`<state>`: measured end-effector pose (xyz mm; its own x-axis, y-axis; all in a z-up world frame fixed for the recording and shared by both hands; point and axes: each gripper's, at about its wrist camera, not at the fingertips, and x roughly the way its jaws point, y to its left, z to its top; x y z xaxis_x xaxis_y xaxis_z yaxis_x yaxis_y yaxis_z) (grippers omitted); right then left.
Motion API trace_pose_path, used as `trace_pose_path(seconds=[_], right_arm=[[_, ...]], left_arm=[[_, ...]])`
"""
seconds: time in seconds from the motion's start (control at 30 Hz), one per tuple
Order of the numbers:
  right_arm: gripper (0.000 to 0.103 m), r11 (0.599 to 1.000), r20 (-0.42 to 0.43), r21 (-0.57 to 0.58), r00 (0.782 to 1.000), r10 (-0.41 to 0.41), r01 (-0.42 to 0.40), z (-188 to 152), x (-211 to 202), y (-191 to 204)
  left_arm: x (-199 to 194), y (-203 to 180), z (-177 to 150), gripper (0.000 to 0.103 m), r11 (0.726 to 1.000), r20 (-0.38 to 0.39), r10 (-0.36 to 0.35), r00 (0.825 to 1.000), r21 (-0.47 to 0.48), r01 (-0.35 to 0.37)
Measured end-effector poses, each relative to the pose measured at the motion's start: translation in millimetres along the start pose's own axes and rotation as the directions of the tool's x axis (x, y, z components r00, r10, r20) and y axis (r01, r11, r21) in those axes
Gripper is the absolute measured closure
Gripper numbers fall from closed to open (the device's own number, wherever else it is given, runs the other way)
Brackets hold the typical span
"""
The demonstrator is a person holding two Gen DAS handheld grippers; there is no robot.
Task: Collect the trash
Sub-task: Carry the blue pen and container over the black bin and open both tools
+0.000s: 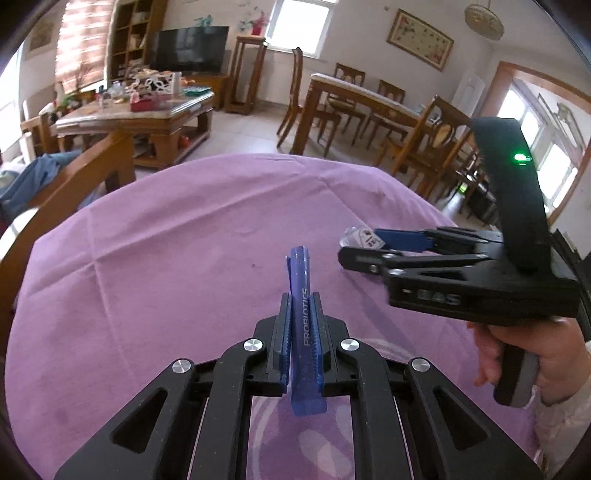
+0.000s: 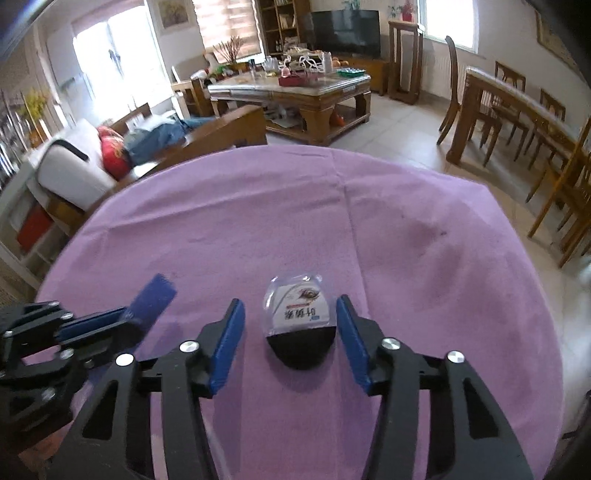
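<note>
while the left hand-held gripper [image 1: 301,325] is clamped nearly closed on a blue probiotics sachet [image 1: 300,295] above the purple surface [image 1: 166,240], the right hand-held gripper [image 2: 290,321] stands part open, its pads either side of a small clear packet [image 2: 295,306] lying on the surface, not pressing it.

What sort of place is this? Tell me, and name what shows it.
Most likely a home's combined living and dining room. A television stands behind a cluttered wooden coffee table, a sofa sits beside it, and a dining table with wooden chairs fills the other side.
</note>
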<state>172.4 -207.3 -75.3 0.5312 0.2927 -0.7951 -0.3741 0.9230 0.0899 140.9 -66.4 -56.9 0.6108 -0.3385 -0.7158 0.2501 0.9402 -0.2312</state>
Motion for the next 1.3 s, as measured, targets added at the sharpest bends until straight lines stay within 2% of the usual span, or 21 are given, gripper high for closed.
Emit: trace_pose_path(seconds=[0.03, 0.23, 0.33, 0.4, 0.5, 0.57, 0.67, 0.77, 0.87, 1.07, 1.13, 1.3], right_arm=[[0.063, 1.000, -0.003, -0.007, 1.000, -0.014, 0.014, 1.4, 1.5, 0.1], [0.063, 1.000, 0.001, -0.014, 1.000, -0.017, 0.017, -2.6, -0.7, -1.9], [0.063, 0.996, 0.033, 0.054, 0.997, 0.064, -0.066, -7.7, -12.2, -13.5], [0.063, 0.988, 0.092, 0.092, 0.989, 0.113, -0.122, -14.6, -34.2, -21.9], [0.063, 0.969, 0.208, 0.135, 0.962, 0.175, -0.206, -30.7, -77.8, -33.9], [0.063, 0.956, 0.299, 0.157, 0.935, 0.192, -0.246, -49.9, -113.5, -44.2], [0.063, 0.947, 0.407, 0.195, 0.899, 0.160, -0.257, -82.3, -164.7, -66.3], [0.063, 0.943, 0.487, 0.261, 0.872, 0.057, -0.208, -123.8, -212.9, -98.2], [0.063, 0.920, 0.528, 0.347, 0.849, -0.030, -0.183, -163.0, -248.5, -134.4], [0.064, 0.860, 0.559, 0.492, 0.807, -0.191, -0.138, -241.6, -302.7, -193.3], [0.064, 0.842, 0.562, 0.525, 0.795, -0.229, -0.128, -259.5, -313.0, -204.3], [0.063, 0.789, 0.558, 0.605, 0.765, -0.323, -0.109, -309.6, -336.5, -234.4]], left_arm=[[-1.3, -0.7, -0.4, 0.093, 1.000, 0.004, -0.004, 1.000, -0.001, 0.004], [-2.0, 1.9, -0.1, 0.093, 0.999, 0.013, -0.032, 0.999, -0.006, 0.032], [-5.6, -1.7, 0.5, 0.093, 0.999, 0.040, -0.053, 0.998, -0.004, 0.053], [-9.0, -6.3, 1.7, 0.093, 0.996, 0.075, -0.093, 0.993, 0.021, 0.092], [-14.9, -22.5, 0.9, 0.093, 0.985, 0.117, -0.161, 0.980, 0.079, 0.153], [-19.3, -37.2, -1.4, 0.093, 0.976, 0.134, -0.198, 0.971, 0.124, 0.182], [-22.9, -65.6, -3.6, 0.093, 0.958, 0.131, -0.244, 0.961, 0.187, 0.218], [-30.1, -111.0, -11.1, 0.093, 0.927, 0.105, -0.316, 0.943, 0.246, 0.284], [-37.2, -164.5, -18.1, 0.093, 0.887, 0.078, -0.389, 0.918, 0.302, 0.350], [-31.7, -279.9, -36.3, 0.093, 0.789, -0.018, -0.509, 0.860, 0.390, 0.475], [-23.0, -322.9, -45.9, 0.093, 0.748, -0.063, -0.545, 0.836, 0.415, 0.519], [1.6, -411.4, -76.9, 0.093, 0.661, -0.168, -0.598, 0.784, 0.449, 0.601]])
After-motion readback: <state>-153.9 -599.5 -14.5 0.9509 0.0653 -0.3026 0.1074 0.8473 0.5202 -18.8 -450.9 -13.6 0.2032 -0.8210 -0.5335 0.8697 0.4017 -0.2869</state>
